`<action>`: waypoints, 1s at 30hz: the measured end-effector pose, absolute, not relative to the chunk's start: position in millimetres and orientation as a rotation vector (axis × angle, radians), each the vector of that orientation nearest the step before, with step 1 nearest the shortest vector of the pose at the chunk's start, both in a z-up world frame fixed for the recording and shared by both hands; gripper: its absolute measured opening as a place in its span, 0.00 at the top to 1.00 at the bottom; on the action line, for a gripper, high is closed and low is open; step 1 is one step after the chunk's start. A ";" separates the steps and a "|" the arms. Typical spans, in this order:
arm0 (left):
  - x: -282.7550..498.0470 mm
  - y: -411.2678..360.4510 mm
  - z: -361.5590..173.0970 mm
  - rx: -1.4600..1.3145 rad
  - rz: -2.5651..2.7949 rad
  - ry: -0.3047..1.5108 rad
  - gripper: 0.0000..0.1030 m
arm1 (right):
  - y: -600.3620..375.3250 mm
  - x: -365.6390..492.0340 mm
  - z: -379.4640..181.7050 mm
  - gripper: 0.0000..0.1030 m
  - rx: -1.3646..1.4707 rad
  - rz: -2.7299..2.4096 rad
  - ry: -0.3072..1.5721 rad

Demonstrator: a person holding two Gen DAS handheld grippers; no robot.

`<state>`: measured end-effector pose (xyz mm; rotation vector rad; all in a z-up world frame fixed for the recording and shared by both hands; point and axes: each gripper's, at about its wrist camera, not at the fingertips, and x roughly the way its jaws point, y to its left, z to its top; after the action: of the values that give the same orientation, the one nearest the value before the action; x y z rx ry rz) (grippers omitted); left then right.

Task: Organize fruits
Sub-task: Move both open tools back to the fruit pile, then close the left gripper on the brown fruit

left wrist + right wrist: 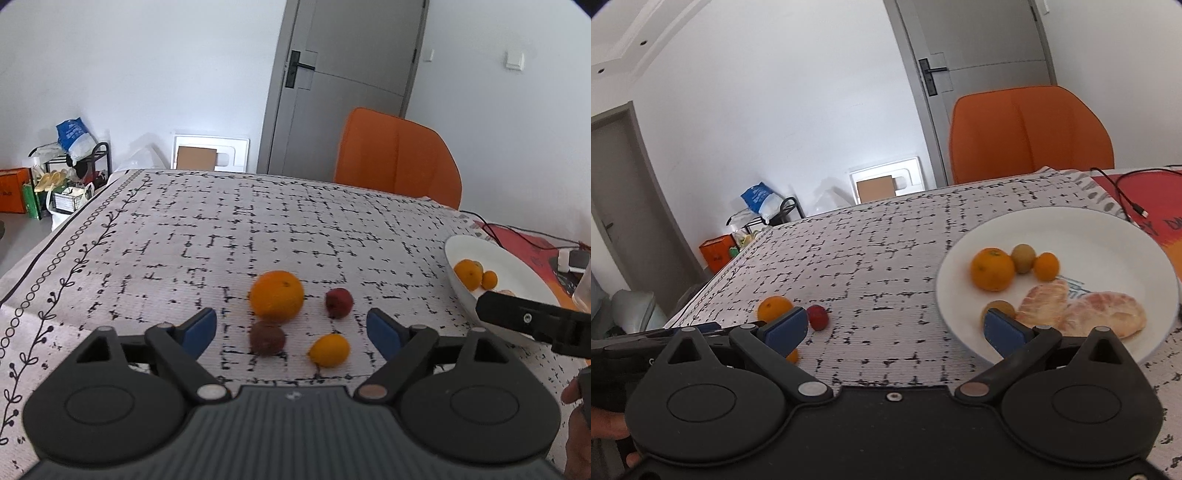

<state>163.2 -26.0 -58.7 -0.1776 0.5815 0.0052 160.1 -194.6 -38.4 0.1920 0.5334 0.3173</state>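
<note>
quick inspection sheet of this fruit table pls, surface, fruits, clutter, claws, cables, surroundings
surface: table under a white cloth with black grid marks; a red mat at the right end.
job's things: four loose fruits on the cloth: large orange, red fruit, dark brown fruit, small yellow-orange fruit. White plate holds an orange, a small orange, two greenish-brown fruits and peeled citrus pieces.
clutter: a small white device on the red mat.
claws: left claw open over the loose fruits; right claw open, near the plate; both empty.
cables: black cable across the red mat.
surroundings: orange chair, grey door, boxes and bags on the floor.
</note>
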 end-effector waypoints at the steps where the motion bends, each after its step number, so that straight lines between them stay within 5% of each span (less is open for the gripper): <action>1: 163.3 -21.9 -60.1 -0.193 0.011 0.580 0.20 | -192.2 160.0 -38.1 0.00 0.187 0.320 0.534; 6: 167.4 -9.0 -65.0 -0.226 0.024 0.594 0.41 | -181.0 161.2 -36.1 0.01 0.163 0.331 0.536; 14: 172.9 0.0 -74.0 -0.252 0.003 0.610 0.53 | -164.8 167.6 -37.8 0.10 0.131 0.336 0.556; 21: 176.7 0.3 -81.9 -0.247 -0.012 0.617 0.78 | -148.4 172.2 -39.9 0.17 0.100 0.359 0.577; 30: 166.7 18.0 -74.5 -0.271 0.015 0.601 0.78 | -123.3 176.9 -48.8 0.32 0.073 0.432 0.620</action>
<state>166.7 18.0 -74.5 -0.2715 0.6011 0.0153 176.9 -123.3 -48.8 0.0726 0.6201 0.4319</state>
